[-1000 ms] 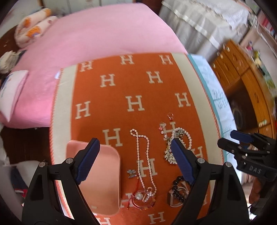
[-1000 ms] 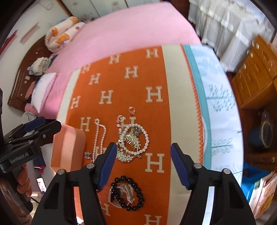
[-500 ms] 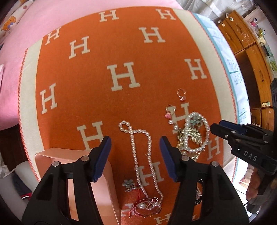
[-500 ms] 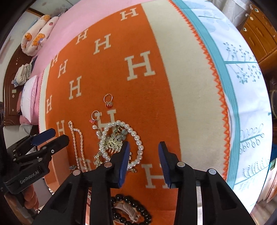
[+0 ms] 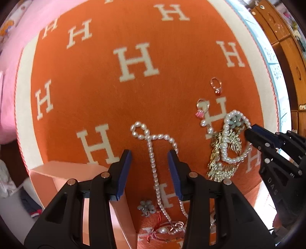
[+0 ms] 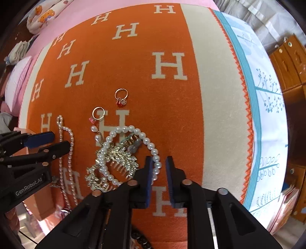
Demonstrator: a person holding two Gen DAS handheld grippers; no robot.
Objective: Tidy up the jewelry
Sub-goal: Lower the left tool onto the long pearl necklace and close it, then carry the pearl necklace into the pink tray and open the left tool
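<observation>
Jewelry lies on an orange H-pattern blanket (image 5: 133, 92). My left gripper (image 5: 149, 159) is open, its fingers on either side of a long pearl necklace (image 5: 153, 153), just above it. My right gripper (image 6: 158, 164) is narrowly open around the right side of a pearl bracelet (image 6: 132, 130); the beads sit between the pads. The bracelet lies over a gold hair comb (image 6: 118, 159). Two rings (image 6: 121, 95) (image 6: 98, 113) lie beyond. A pink box (image 5: 76, 172) sits left of my left gripper.
A flower earring (image 5: 146, 207) and a pendant with red cord (image 5: 164, 228) lie near the necklace's lower end. A black bead bracelet (image 6: 141, 239) shows under my right gripper. Wooden drawers (image 6: 286, 63) stand right of the bed; pillows (image 6: 42, 17) at far left.
Both grippers have moved down toward the blanket and narrowed. The left now straddles the pearl necklace; the right has closed in around the pearl bracelet's edge.
</observation>
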